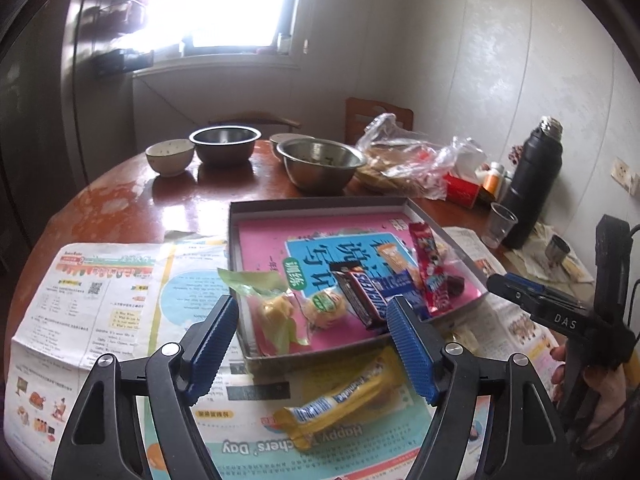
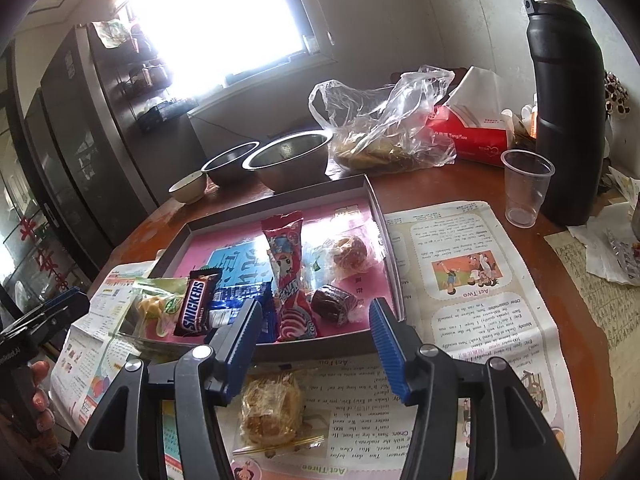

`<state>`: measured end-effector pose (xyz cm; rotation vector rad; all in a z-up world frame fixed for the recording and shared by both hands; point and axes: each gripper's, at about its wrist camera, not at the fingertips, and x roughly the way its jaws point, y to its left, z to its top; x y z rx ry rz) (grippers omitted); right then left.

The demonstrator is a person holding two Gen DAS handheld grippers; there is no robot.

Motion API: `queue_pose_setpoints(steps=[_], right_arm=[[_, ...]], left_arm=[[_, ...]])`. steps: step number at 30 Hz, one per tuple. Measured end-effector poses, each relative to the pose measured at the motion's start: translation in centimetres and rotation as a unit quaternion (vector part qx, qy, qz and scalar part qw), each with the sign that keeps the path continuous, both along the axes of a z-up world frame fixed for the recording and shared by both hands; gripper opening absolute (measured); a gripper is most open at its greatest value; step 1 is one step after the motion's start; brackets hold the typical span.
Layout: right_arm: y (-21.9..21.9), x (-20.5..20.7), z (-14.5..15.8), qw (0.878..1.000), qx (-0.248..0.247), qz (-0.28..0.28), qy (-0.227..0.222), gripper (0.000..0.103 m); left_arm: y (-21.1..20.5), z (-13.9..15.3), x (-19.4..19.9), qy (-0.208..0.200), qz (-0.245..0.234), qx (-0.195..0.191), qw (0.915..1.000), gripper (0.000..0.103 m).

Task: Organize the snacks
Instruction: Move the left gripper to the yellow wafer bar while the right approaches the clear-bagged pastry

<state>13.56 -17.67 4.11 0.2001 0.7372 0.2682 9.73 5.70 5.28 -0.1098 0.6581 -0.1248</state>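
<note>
A shallow grey box point(image 1: 320, 203) point(image 2: 276, 196) with a pink book inside holds several snacks: a Snickers bar point(image 1: 362, 296) point(image 2: 197, 303), a red packet point(image 1: 430, 270) point(image 2: 286, 264), green-wrapped sweets point(image 1: 272, 300) point(image 2: 158, 300), a dark wrapped cake point(image 2: 334, 304) and a wrapped pastry point(image 2: 350, 254). A yellow snack bar point(image 1: 344, 398) lies on newspaper in front of the box, under my open left gripper point(image 1: 312, 350). A clear-wrapped pastry point(image 2: 272, 406) lies on newspaper under my open right gripper point(image 2: 314, 346). The right gripper also shows in the left wrist view point(image 1: 516, 292).
Round wooden table point(image 1: 180, 196) with newspapers point(image 1: 100, 292) point(image 2: 472, 280). Behind the box stand two steel bowls point(image 1: 320, 162) point(image 2: 288, 158), a small ceramic bowl point(image 1: 170, 156), a plastic bag of food point(image 2: 384, 128), a tissue box point(image 2: 468, 132), a plastic cup point(image 2: 524, 188) and a black flask point(image 2: 568, 100).
</note>
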Motion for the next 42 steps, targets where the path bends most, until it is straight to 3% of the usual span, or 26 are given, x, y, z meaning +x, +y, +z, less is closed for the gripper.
queue_pose_setpoints(steps=[15,30,42], right_arm=[[1.3,-1.8,-0.1,1.0,-0.009,0.022,0.004,0.058],[2.2,-2.7,-0.9,0.999,-0.019,0.043,0.015,0.058],[3.6,-3.1,-3.3,0.996,-0.047,0.07,0.042,0.058]], left_arm=[[-2.3,-0.9,-0.7,0.027,-0.032,0.044,0.9982,0.078],[-2.5,-1.9,-0.7,0.054,-0.038,0.062,0.9959,0.078],[-3.3,-4.9,0.2,0.088,-0.071,0.092,0.9893,0.078]])
